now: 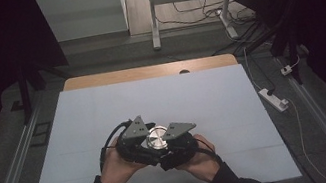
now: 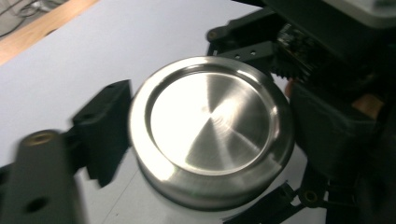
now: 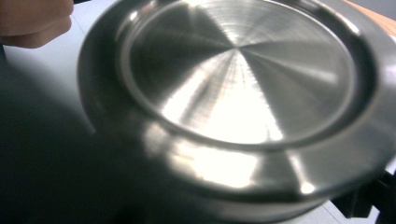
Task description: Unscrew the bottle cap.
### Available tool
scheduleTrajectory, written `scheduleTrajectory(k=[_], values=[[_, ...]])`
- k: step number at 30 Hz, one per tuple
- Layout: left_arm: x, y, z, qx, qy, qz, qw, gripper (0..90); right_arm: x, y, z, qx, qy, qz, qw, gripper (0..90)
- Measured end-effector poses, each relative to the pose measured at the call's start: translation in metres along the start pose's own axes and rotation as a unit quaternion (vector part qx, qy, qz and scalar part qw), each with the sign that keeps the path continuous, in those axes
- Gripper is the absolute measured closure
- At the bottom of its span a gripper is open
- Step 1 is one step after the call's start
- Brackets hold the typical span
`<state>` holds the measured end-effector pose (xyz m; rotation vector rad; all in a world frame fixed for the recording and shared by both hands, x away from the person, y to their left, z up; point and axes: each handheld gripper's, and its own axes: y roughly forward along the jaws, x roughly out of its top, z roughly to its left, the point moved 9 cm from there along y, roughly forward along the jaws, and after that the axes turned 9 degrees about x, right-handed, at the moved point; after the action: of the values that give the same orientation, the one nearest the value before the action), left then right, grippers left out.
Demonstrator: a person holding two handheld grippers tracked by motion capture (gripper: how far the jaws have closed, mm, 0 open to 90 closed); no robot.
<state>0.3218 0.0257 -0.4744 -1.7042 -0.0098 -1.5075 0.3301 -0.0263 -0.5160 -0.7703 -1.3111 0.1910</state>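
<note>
Both claws, the left gripper point(image 1: 144, 136) and right gripper point(image 1: 172, 139), look clamped on the round steel tin point(image 1: 157, 137) between them, probably ready to twist its lid off.

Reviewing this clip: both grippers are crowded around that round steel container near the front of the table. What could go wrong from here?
1. The steel container is smooth and round; the left gripper has a jaw against its side, so it could slip or spin out.
2. The right gripper sits very close, so the two may collide.
3. The container is near the white table front, so a slip might push it off.
</note>
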Motion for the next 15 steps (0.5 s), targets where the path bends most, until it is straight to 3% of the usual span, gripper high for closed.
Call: scheduleTrajectory(k=[2, 4, 5, 6, 7, 9, 10, 11, 12, 15], values=[[-0.001, -0.002, 0.004, -0.004, 0.011, 0.004, 0.9999, 3.4, 0.001, 0.000, 0.002, 0.005, -0.005, 0.000, 1.0000, 15.1], [-0.005, -0.007, 0.009, -0.037, 0.018, 0.001, 0.9991, 1.0, 0.001, 0.000, 0.004, 0.012, -0.012, 0.003, 0.9998, 15.1], [-0.005, -0.007, 0.009, -0.037, 0.018, 0.001, 0.9991, 1.6, 0.001, 0.000, 0.006, 0.018, -0.016, 0.003, 0.9997, 15.1], [-0.010, -0.010, 0.009, -0.075, 0.033, 0.000, 0.9966, 1.2, 0.001, 0.000, 0.007, 0.025, -0.019, 0.004, 0.9995, 15.1], [-0.010, -0.010, 0.009, -0.075, 0.033, 0.000, 0.9966, 2.2, 0.001, 0.000, 0.007, 0.025, -0.019, 0.004, 0.9995, 15.1], [-0.014, -0.013, 0.007, -0.111, 0.048, -0.003, 0.9926, 4.2, 0.001, 0.001, 0.011, 0.039, -0.027, 0.005, 0.9988, 15.1], [-0.016, -0.013, 0.007, -0.117, 0.051, 0.000, 0.9919, 5.7, 0.002, 0.001, 0.017, 0.057, -0.032, 0.002, 0.9979, 15.1], [-0.017, -0.014, 0.006, -0.125, 0.058, 0.001, 0.9905, 5.7, 0.002, 0.001, 0.017, 0.057, -0.032, 0.002, 0.9979, 15.1], [-0.019, -0.015, 0.003, -0.138, 0.072, -0.001, 0.9878, 10.9, 0.003, 0.002, 0.021, 0.067, -0.039, 0.003, 0.9969, 15.1], [-0.018, -0.016, 0.001, -0.138, 0.078, -0.004, 0.9874, 18.1, 0.004, 0.002, 0.024, 0.072, -0.043, 0.002, 0.9965, 15.1]])
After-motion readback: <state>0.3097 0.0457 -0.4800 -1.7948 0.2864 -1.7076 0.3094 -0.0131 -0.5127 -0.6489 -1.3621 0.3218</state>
